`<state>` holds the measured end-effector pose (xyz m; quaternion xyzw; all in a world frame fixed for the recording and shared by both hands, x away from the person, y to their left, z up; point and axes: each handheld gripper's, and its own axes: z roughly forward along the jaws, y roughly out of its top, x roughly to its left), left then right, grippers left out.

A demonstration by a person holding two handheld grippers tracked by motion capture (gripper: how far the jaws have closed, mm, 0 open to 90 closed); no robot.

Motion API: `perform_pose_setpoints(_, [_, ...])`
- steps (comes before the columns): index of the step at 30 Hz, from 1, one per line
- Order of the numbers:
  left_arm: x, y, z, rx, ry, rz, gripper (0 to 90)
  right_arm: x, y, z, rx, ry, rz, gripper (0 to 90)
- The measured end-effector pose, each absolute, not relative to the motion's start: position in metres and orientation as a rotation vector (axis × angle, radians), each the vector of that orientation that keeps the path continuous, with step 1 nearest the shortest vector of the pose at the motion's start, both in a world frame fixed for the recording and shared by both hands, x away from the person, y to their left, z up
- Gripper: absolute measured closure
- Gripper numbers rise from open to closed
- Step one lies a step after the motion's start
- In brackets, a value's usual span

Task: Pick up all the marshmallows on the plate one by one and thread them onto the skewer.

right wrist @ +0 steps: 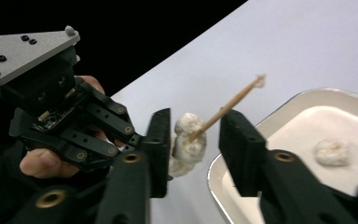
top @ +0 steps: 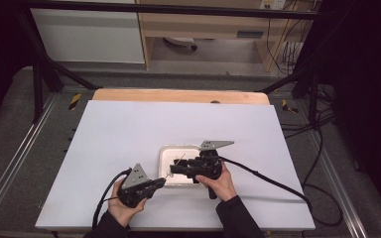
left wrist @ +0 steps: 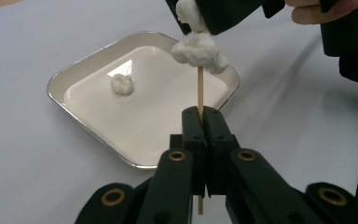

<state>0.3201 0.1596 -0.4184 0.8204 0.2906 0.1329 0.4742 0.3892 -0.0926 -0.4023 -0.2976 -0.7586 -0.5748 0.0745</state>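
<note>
My left gripper (left wrist: 204, 112) is shut on a thin wooden skewer (left wrist: 200, 88) that stands up from its jaws. A white marshmallow-like ball (left wrist: 199, 50) is threaded on the skewer. In the right gripper view, stacked white balls (right wrist: 189, 135) sit on the skewer between the spread jaws of my right gripper (right wrist: 196, 119). They lie close to one jaw and clear of the other. The skewer's tip (right wrist: 260, 81) pokes out beyond them. One more white ball (left wrist: 121, 84) lies in the white tray (left wrist: 51, 86). Both grippers (top: 161, 182) (top: 174, 169) meet at the tray's near left corner.
The tray (top: 161, 148) sits in the near middle of a white table (top: 129, 129). A wooden strip (top: 178, 95) runs along the far edge. Black cables (top: 268, 178) trail from the grippers to the right and near left. Black frame bars (top: 44, 74) stand behind the table.
</note>
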Motion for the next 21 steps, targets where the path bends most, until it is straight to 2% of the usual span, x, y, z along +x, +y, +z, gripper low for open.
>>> perform_pose_setpoints(6, [0.321, 0.163, -0.418, 2.003, 0.719, 0.323, 89.0, 0.388, -0.104, -0.386, -0.937, -2.38, -1.795, 36.0])
perform_pose_setpoints(10, [0.322, 0.165, -0.418, 2.005, 0.728, 0.324, 89.0, 0.388, -0.112, -0.384, -0.957, -2.476, -1.765, 23.5])
perform_pose_setpoints(21, [0.325, 0.173, -0.418, 2.01, 0.754, 0.326, 88.9, 0.387, -0.136, -0.399, -1.062, -2.616, -1.63, 9.5])
